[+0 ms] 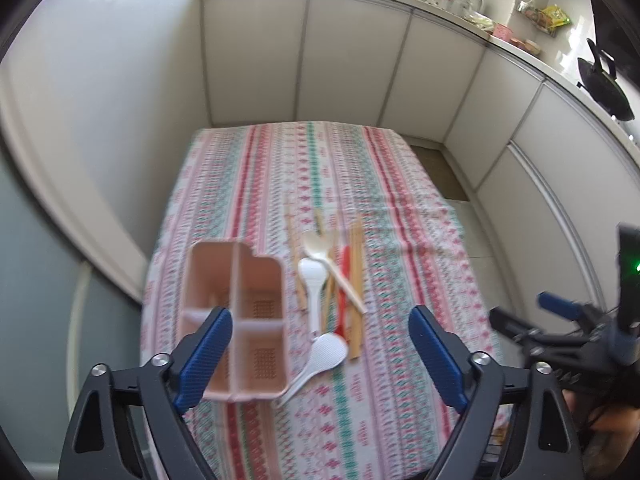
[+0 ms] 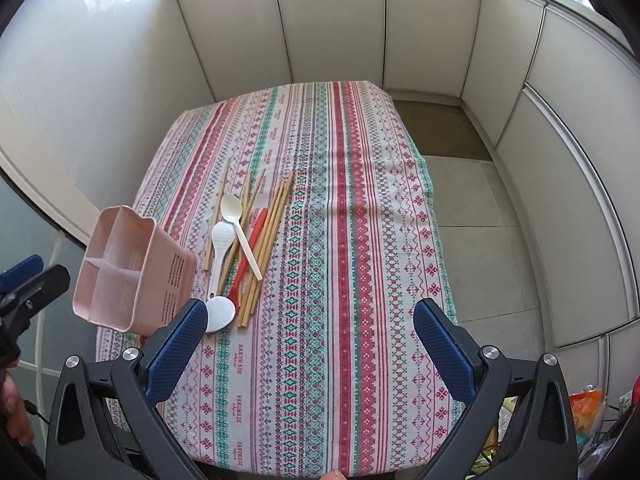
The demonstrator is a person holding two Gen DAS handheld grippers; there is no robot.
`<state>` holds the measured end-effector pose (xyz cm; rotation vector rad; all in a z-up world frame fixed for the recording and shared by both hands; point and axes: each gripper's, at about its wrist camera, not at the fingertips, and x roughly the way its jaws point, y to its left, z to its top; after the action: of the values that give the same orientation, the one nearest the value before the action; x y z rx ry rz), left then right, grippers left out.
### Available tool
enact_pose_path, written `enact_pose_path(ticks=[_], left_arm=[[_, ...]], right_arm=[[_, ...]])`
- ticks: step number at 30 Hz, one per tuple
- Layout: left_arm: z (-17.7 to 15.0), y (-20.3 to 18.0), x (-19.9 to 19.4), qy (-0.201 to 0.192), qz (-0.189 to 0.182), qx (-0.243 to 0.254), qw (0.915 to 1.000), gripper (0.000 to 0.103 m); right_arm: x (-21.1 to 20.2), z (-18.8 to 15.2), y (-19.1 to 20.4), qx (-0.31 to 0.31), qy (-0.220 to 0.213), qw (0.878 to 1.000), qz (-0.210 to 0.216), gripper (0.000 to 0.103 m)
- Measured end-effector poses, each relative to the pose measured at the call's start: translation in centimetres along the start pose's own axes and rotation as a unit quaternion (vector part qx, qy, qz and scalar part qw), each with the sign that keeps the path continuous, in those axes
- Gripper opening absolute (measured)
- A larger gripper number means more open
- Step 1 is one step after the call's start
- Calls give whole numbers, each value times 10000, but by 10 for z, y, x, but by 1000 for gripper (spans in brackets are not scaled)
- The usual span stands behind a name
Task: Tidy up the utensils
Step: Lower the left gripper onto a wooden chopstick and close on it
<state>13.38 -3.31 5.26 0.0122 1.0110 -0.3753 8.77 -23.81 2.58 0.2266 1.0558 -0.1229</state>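
Both hand-held grippers hover wide open over the near end of the counter — utensils loose beside the caddy.

Nearest, the left hand-held gripper (image 1: 320, 354) spreads its blue-padded fingers with nothing between them, and the right hand-held gripper (image 2: 310, 344) stands just as wide and empty. Just beyond, a pink divided utensil caddy (image 2: 132, 272) stands on the striped tablecloth (image 2: 360, 240) at the counter's left edge. Touching distance to its right lies the pile: a white rice paddle (image 2: 218, 314) closest, a second white rice paddle (image 2: 221, 246) behind it, a red utensil (image 2: 250, 248) whose kind I cannot tell, a cream spoon (image 2: 240, 224) lying across the heap, and wooden chopsticks (image 2: 268, 248) fanned away. Farthest — white cabinet doors (image 2: 332, 20) along the wall.
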Motion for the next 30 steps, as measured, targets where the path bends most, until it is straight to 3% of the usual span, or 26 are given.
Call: enact_pose_path(ticks=[5, 12, 20, 25, 30], left_arm=[[52, -19, 49, 548, -198, 22, 9983, 72], [85, -38, 161, 1409, -251, 59, 9897, 34], [103, -40, 264, 1817, 96, 43, 9833, 24], [109, -30, 304, 1933, 397, 7, 9803, 21], [108, -26, 324, 1973, 635, 83, 9782, 11]], right_arm=[[27, 28, -16, 268, 283, 9990, 234, 91], [77, 62, -38, 553, 645, 9950, 520, 76], [146, 81, -64, 820, 1079, 9879, 760, 61], [177, 86, -69, 858, 1217, 9846, 914, 58], [194, 90, -70, 885, 1293, 9822, 1040, 55]])
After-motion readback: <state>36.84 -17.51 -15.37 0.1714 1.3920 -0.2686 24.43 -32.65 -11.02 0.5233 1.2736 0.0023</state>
